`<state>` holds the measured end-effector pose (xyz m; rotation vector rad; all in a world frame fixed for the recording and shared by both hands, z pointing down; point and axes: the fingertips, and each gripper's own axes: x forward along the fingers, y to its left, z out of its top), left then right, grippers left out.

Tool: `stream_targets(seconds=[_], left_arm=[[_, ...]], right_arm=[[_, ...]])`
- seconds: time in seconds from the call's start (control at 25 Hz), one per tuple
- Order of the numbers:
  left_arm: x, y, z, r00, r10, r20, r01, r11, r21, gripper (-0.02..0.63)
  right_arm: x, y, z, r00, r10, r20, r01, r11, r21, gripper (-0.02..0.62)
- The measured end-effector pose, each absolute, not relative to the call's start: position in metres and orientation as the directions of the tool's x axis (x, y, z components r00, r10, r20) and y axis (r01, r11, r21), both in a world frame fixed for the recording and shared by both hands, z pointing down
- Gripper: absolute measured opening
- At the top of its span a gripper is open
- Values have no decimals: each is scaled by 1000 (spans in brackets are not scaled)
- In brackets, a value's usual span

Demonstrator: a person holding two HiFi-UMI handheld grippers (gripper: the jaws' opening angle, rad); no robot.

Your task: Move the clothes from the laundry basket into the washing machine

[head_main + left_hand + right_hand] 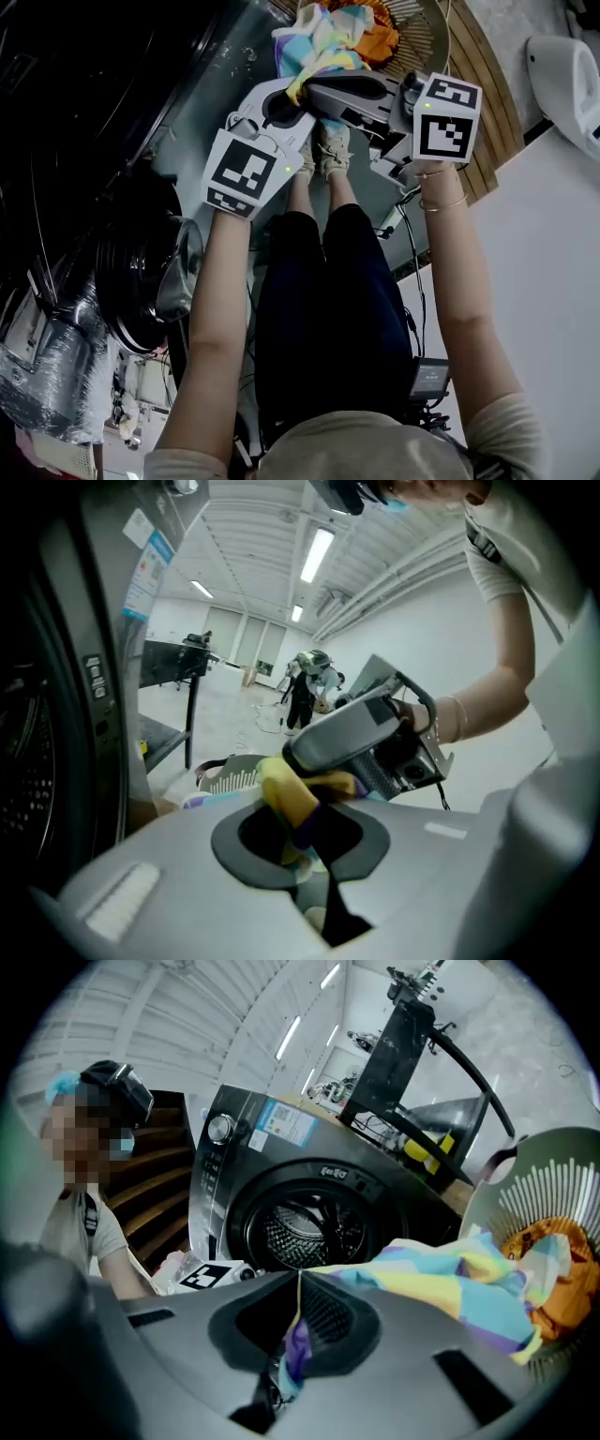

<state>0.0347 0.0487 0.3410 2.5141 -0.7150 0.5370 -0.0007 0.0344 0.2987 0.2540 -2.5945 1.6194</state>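
You see a cloth patched in yellow, turquoise and purple, an orange garment and a dark grey washing machine.

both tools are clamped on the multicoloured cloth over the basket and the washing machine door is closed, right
One thing is wrong: the washing machine door is open, not closed. The right gripper view looks straight into its drum. The rest holds: the left tool and the right tool are both clamped on the multicoloured cloth over the basket.
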Motion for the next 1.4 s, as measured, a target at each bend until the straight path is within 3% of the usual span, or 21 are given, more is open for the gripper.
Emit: stream_targets(seconds=[0.32, 0.6, 0.76, 1.04, 1.4], left_arm=[[-40, 42, 347, 642, -613, 460, -766, -499, 404, 35], [-128, 33, 364, 346, -818, 459, -892, -135, 431, 35], [-178, 18, 391, 188, -855, 483, -922, 16, 387, 35], [-248, -21, 431, -186, -867, 461, -926, 312, 214, 37], [-315, -63, 393, -397, -859, 322, -885, 451, 112, 37]], right_arm=[[-12, 39, 313, -960, -148, 236, -279, 496, -822, 12], [-21, 32, 345, -914, -283, 291, -392, 427, -815, 12], [-25, 26, 356, -866, -376, 330, -482, 447, -753, 12], [-39, 28, 379, -884, -356, 304, -446, 441, -779, 12], [-30, 33, 396, -887, -368, 280, -423, 401, -813, 12]])
